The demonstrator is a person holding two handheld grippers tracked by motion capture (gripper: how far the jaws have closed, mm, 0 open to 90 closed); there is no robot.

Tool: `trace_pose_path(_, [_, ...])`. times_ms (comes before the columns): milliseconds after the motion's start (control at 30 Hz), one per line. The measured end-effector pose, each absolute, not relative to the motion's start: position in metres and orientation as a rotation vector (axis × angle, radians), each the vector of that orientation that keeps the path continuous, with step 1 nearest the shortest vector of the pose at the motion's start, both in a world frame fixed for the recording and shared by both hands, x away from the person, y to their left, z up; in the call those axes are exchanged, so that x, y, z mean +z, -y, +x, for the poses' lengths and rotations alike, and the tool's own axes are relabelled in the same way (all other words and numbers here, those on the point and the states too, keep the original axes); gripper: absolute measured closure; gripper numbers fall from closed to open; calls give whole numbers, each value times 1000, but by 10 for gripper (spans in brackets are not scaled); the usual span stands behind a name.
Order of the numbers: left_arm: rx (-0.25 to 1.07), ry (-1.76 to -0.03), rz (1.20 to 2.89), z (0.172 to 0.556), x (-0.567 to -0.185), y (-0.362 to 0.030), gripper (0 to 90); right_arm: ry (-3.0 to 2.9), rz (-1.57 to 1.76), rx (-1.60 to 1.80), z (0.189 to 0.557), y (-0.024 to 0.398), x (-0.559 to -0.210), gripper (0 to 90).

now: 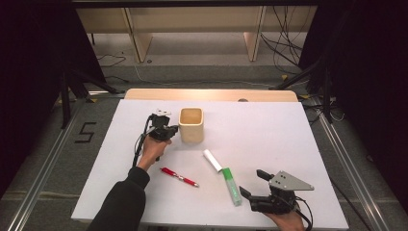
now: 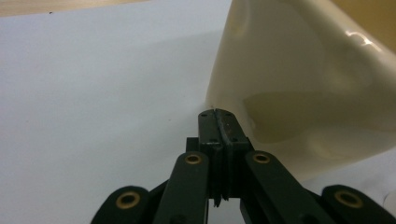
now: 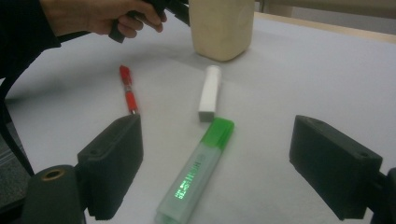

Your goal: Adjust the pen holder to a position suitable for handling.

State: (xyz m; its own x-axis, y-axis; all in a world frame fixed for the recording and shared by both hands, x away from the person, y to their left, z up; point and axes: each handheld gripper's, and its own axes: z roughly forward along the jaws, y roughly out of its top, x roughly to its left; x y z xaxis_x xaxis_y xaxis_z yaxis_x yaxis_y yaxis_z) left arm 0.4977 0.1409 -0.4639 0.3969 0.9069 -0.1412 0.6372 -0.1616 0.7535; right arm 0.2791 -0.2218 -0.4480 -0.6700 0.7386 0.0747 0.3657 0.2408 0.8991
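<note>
right now the left gripper (image 1: 169, 126), jaws closed on nothing, sits against the cup's (image 1: 191, 124) left side, probably steadying it. right gripper (image 1: 255, 185) waits with jaws wide, the highlighter (image 3: 198, 170) lying between them on the table (image 1: 269, 130), untouched. next it should lower and close on the highlighter. pen (image 1: 179, 177) and white stick (image 1: 212, 160) lie nearby.

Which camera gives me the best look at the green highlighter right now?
The right gripper view: the green highlighter lies large and close between the open jaws of the right gripper, cap pointing away and the print on its barrel visible. The high view shows it small, lying flat on the white table ahead of that gripper.
</note>
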Motion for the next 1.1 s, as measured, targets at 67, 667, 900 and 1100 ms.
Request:
trace_pose_path(67, [433,-1316,1901,499,-465,-140,893,-2155,1015,1406,279,222,-448,183])
trace_pose_path(667, [419,-1321,1910,505,-468,-127,895,-2161,1019,1401,279,221,-448,185])
trace_pose_path(900, [395,-1305,1915,506,-469,-118,895,-2165,1017,1401,280,220,-449,187])
trace_pose_path(1100, [384,-1289,1929,507,-469,-109,895,-2166,1019,1402,280,221,-449,187])
